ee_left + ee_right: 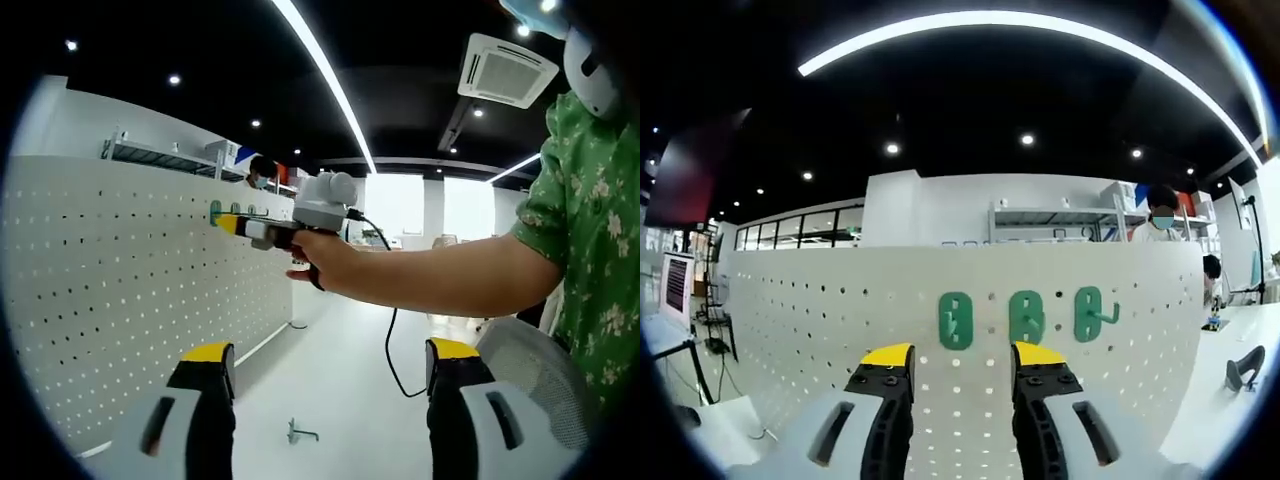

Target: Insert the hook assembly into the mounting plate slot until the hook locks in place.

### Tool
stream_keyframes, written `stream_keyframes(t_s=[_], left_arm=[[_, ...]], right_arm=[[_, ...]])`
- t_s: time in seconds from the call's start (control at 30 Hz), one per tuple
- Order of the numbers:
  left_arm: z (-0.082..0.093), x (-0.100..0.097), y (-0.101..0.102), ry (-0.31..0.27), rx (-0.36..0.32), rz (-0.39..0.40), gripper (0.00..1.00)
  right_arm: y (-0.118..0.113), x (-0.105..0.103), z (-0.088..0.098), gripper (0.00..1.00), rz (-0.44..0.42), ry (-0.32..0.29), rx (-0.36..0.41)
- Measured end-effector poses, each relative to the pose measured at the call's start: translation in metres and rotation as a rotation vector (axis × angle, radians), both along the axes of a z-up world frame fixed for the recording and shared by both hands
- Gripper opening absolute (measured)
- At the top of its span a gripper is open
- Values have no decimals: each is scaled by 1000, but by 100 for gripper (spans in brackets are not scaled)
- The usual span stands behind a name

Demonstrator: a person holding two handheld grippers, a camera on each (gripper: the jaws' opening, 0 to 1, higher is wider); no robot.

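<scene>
While my right claw (960, 365) faces three green hooks (1026, 317) on the pegboard (790, 330), both claws stand spread, pinching nothing

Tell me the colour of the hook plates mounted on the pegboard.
Green; the three hook plates on the white pegboard show best in the right gripper view.

Matt white perforated pegboard (840, 330), smooth green plastic hooks (1025, 318), small metal hook (299, 433) on smooth white table (350, 390)
</scene>
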State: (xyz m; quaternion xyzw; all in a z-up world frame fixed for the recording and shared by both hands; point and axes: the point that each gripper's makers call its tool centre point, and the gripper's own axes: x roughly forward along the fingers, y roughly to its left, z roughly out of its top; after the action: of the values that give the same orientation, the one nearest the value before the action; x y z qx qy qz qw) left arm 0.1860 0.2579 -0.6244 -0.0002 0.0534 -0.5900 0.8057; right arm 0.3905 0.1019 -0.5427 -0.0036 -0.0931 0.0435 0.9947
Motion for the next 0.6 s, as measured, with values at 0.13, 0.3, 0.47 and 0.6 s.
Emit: stream_keyframes(t_s=[0.13,0.3,0.47,0.6], left_arm=[[1,-1,0,0,-1,3,81],[3,-2,1,-1,0,8,81],[5,-5,1,-4,3,14,82],[7,-7,2,-6,7,22,84]], right_arm=[[0,-6,-2,47,9,2,-3],[-2,-13,-5,56,19,9,8],[-1,-22,-7,66,46,10,11],[1,-33,-9,73,88,16,3]])
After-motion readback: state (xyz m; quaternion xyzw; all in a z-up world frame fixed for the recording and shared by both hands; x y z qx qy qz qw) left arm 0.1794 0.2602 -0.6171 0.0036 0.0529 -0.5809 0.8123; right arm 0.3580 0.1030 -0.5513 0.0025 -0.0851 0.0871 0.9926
